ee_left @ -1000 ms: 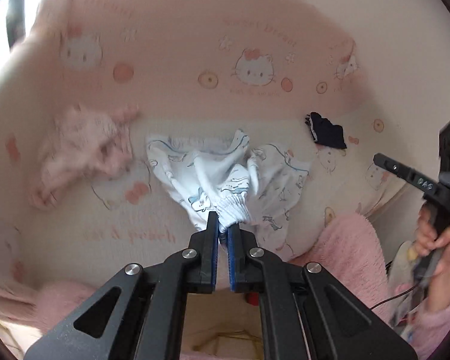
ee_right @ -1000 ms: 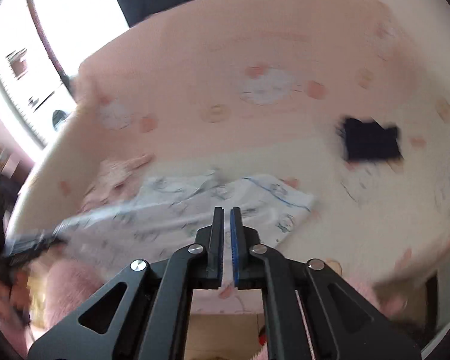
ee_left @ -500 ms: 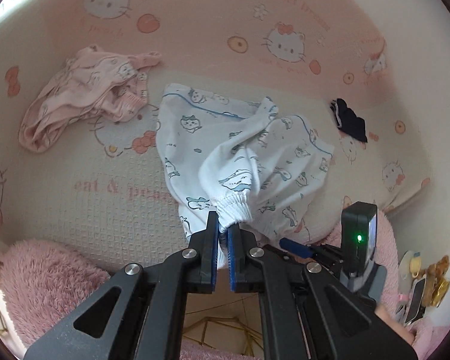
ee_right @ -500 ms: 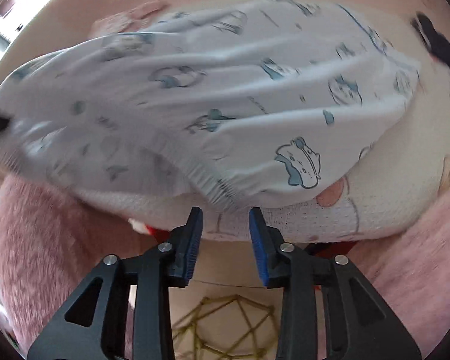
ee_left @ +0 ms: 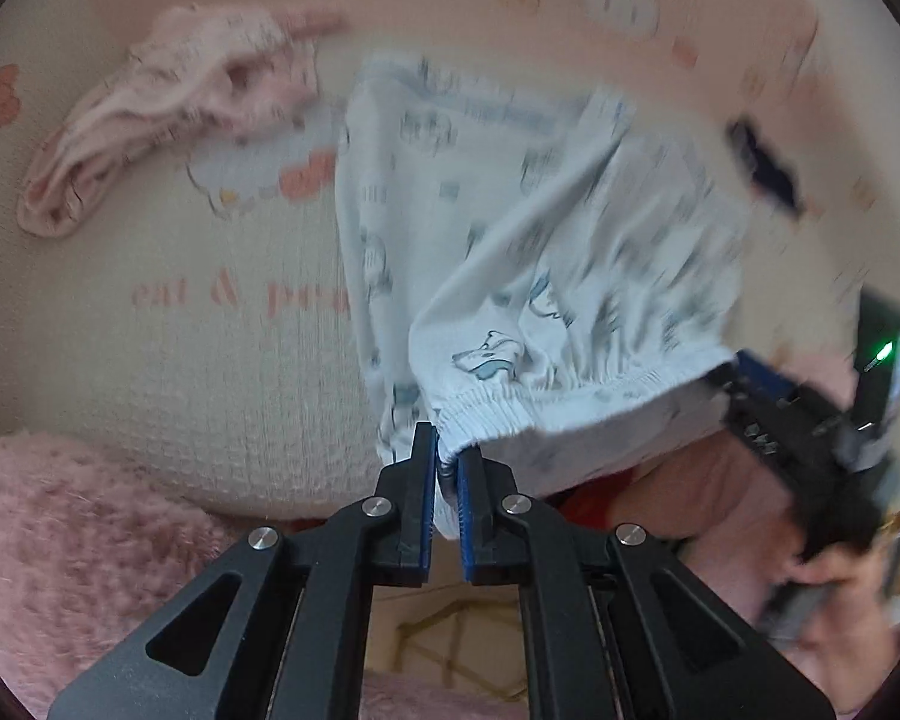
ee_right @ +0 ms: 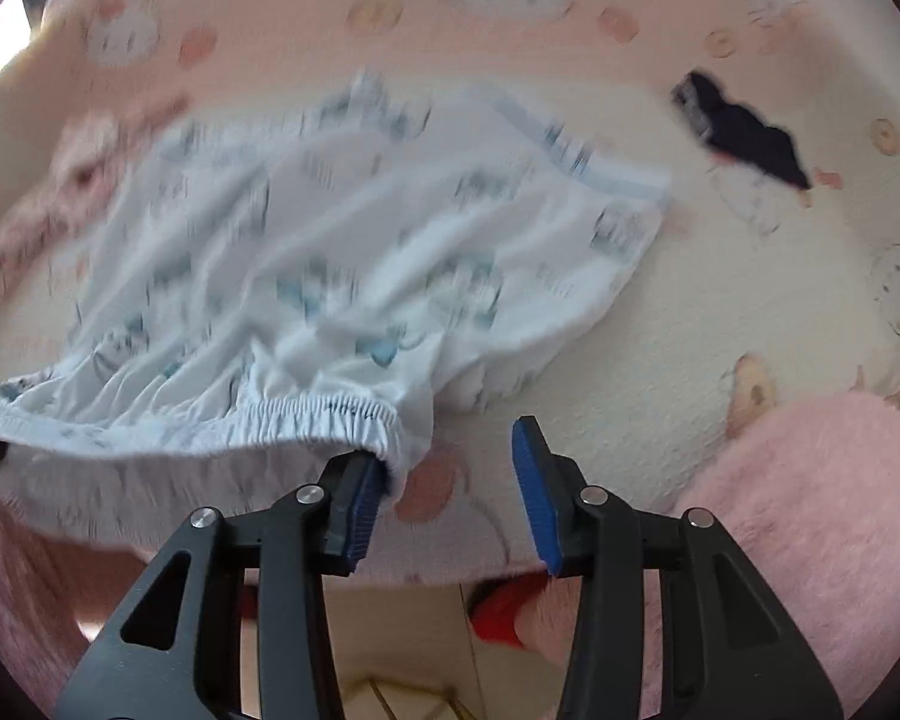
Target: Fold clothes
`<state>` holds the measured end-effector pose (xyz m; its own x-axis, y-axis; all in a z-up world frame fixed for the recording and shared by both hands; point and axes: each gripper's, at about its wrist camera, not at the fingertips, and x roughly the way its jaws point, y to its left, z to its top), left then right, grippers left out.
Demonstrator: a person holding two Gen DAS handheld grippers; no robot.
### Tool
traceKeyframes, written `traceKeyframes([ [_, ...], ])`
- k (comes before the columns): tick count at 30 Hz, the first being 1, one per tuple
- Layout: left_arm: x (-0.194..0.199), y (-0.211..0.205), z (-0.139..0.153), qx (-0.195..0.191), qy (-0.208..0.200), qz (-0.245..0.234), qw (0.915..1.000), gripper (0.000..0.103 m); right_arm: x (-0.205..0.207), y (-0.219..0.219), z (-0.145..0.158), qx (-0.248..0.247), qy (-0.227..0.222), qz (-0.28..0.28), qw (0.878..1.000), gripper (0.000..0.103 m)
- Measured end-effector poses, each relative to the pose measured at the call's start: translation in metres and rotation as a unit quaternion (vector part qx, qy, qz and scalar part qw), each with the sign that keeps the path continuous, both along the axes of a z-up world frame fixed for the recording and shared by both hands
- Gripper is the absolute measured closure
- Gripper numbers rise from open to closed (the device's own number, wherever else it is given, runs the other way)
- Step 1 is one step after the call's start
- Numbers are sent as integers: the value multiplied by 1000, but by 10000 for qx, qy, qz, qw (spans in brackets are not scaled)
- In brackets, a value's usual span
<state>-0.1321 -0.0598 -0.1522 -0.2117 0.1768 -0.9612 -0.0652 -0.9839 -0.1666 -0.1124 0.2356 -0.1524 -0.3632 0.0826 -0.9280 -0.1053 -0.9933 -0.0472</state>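
White pants with blue cartoon prints [ee_left: 540, 252] lie spread on the bed, their elastic waistband stretched along the near edge. My left gripper [ee_left: 447, 468] pinches one end of that waistband; its jaws are opening, with the cloth still between the pads. In the right wrist view the same pants [ee_right: 342, 252] end at my right gripper [ee_right: 447, 450], which stands open. The waistband's corner touches only its left finger [ee_right: 363, 492]. The left wrist view shows the right gripper [ee_left: 744, 372] at the far end of the waistband, held by a hand [ee_left: 840, 588].
A crumpled pink garment [ee_left: 168, 102] lies at the back left of the cat-print sheet [ee_left: 180, 330]. A small dark garment [ee_right: 744, 138] lies at the back right. Pink fluffy fabric [ee_right: 810, 510] covers the near corners. Floor shows below the bed's edge.
Both grippers have sunk toward the bed's near edge, lowering the white pants onto the sheet. The right gripper went from shut to open. The waistband now stretches sideways between the two grippers.
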Motion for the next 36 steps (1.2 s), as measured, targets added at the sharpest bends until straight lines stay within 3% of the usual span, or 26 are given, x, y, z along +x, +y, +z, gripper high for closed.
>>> traceKeyframes([
  [2,3,9,-22,-335,-288,-74,9990,83,5,6,-10,-69,-248,75,9996,61],
  [3,5,11,-29,-516,-386,-68,9979,70,6,9,-8,-106,-221,64,9997,62],
  [4,7,12,-34,-671,-420,-43,9968,59,5,13,-5,-114,-220,37,9997,80],
  [5,7,13,-34,-703,-392,-35,9967,55,4,18,-1,-73,-162,-20,9998,89],
  [7,8,14,-33,-657,-296,-46,9974,52,4,27,10,-48,6,-112,9999,94],
  [10,12,20,-34,-791,-230,-106,9965,65,8,36,23,-48,228,-211,9995,94],
  [14,22,27,-26,-628,-42,-174,9979,67,18,41,37,-131,470,-358,9982,94],
  [17,28,32,-27,-233,-60,-314,9992,67,22,35,28,-479,583,-646,9950,94],
  [19,29,30,-32,292,-212,-213,9991,68,20,41,19,-787,581,-905,9911,94],
  [21,26,7,-42,1020,-501,374,9928,74,20,48,13,-1032,572,-1167,9861,94],
  [23,24,-20,-42,1292,-445,981,9858,74,23,56,11,-1203,520,-1342,9822,94],
  [25,22,-34,-32,1540,-207,1192,9806,74,25,57,6,-1318,393,-1379,9808,93],
  [27,23,-27,-24,1228,37,1042,9869,74,23,46,-1,-1153,200,-1198,9859,93],
  [30,30,5,-32,614,-19,486,9969,74,17,27,-11,-914,-82,-855,9921,92],
  [33,30,33,-40,-118,85,7,9999,74,14,11,-26,-937,-419,-583,9930,91],
  [35,26,42,-43,-558,287,-109,9980,86,14,1,-34,-819,-575,-434,9940,90],
  [36,24,43,-39,-576,376,-66,9976,96,15,-4,-34,-709,-547,-338,9954,93],
])
